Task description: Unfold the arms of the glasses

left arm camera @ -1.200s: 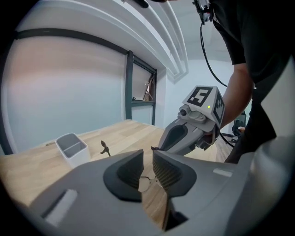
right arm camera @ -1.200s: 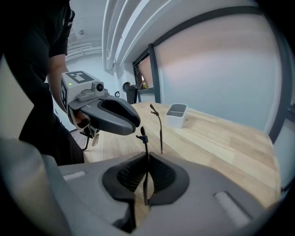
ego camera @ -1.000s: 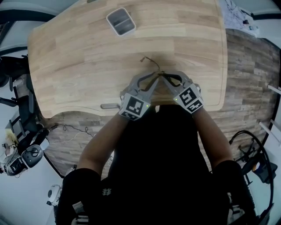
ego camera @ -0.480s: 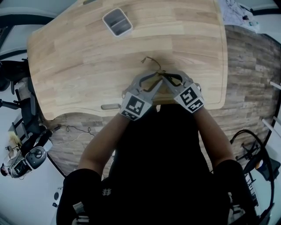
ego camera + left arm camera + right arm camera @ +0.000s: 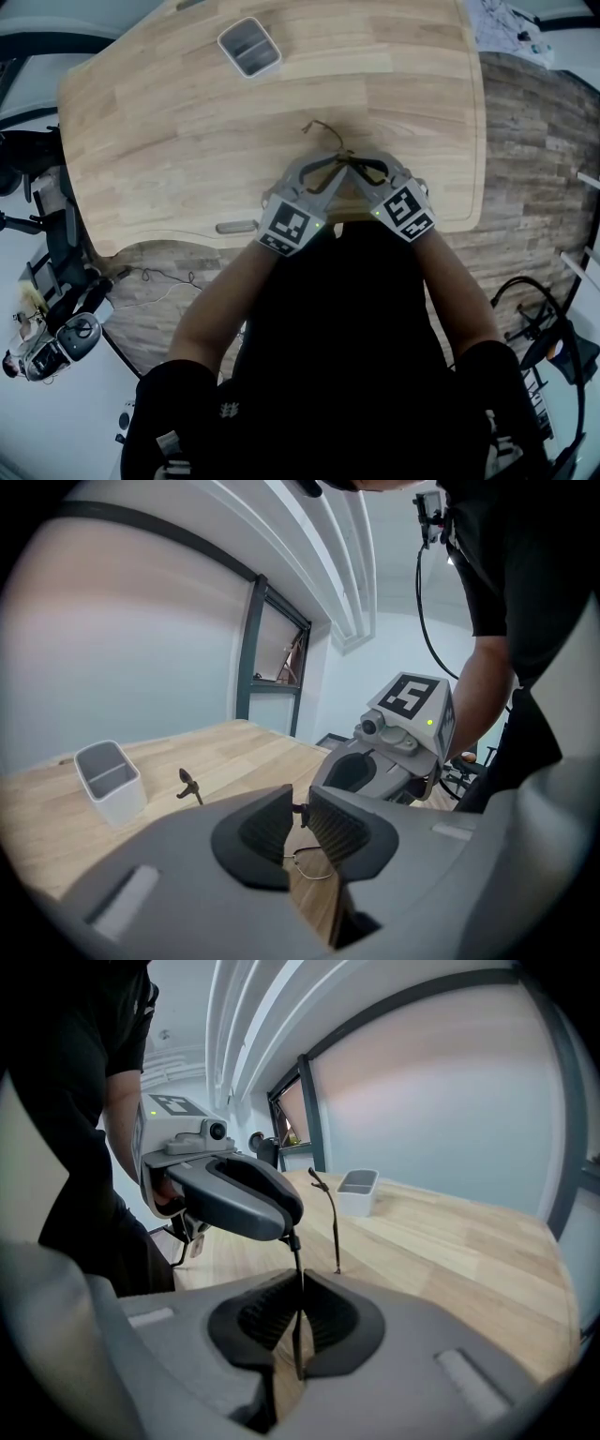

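- Head view: on the wooden desk (image 5: 169,141), a white divided tray (image 5: 249,47) sits toward the far left corner, well apart from the work. Papers (image 5: 506,28) lie off the far right corner.
- A short grey bar (image 5: 234,227) sits at the near edge, just beside the left gripper's marker cube.
- The glasses (image 5: 323,131) are near the middle of the near edge, caught between both grippers. One thin arm points away toward the far edge. I cannot tell whether the frame touches the wood.
- The left gripper (image 5: 337,165) has narrow jaws that have just been closing. In its own view the tips nip a small dark part of the frame, and a thin wire rim shows below the pads.
- The right gripper (image 5: 352,165) has its jaws almost together, clamped on a thin dark strip of the frame that runs upright between the pads.
- The two sets of tips almost meet, so each gripper crowds the other.
- The person's body hangs over the near edge. Bare wood lies open toward the far edge and the left edge, with less toward the right edge.
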`<state>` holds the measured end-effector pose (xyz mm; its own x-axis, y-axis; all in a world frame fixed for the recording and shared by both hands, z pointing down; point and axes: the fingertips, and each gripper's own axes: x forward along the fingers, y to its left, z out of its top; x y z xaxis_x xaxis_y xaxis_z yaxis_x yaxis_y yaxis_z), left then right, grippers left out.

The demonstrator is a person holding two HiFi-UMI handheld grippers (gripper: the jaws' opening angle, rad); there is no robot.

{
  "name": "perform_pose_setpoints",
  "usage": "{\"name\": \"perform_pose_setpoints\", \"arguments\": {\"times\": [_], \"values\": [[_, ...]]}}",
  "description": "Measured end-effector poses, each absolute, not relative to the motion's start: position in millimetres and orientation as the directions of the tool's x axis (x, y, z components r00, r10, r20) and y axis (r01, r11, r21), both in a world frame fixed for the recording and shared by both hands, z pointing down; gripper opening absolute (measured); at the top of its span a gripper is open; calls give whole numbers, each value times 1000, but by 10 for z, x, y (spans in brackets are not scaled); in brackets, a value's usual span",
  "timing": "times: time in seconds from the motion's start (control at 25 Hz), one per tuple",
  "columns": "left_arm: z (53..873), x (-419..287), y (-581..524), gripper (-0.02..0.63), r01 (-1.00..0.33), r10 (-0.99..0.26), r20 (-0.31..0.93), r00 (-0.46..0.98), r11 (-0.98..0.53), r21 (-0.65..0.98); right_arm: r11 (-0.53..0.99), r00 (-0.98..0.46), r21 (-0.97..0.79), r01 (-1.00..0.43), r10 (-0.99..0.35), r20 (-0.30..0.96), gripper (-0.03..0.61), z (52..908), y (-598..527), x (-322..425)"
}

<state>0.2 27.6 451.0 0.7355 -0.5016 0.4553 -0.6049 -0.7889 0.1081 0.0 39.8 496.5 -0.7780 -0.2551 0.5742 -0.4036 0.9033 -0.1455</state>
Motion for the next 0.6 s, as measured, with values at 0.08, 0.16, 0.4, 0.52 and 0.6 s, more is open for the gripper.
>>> {"name": "perform_pose_setpoints", "arguments": {"times": [0.08, 0.16, 0.4, 0.52, 0.6], "values": [[4506, 2, 279, 55, -605, -502, 458, 733, -790, 102, 901, -777, -152, -407, -254, 576, 15, 4967, 406, 12], [4506, 8, 280, 44, -605, -503, 461, 731, -790, 97, 899, -778, -160, -408, -251, 576, 17, 4969, 418, 26], [4505, 66, 322, 34, -592, -490, 468, 736, -801, 92, 899, -780, -173, -402, -238, 579, 17, 4963, 483, 82], [4499, 107, 348, 34, -585, -485, 471, 737, -806, 86, 897, -778, -171, -408, -244, 579, 17, 4958, 501, 121], [4499, 125, 365, 34, -581, -483, 473, 737, -810, 80, 895, -781, -176, -410, -245, 574, 18, 4954, 517, 142]]}}
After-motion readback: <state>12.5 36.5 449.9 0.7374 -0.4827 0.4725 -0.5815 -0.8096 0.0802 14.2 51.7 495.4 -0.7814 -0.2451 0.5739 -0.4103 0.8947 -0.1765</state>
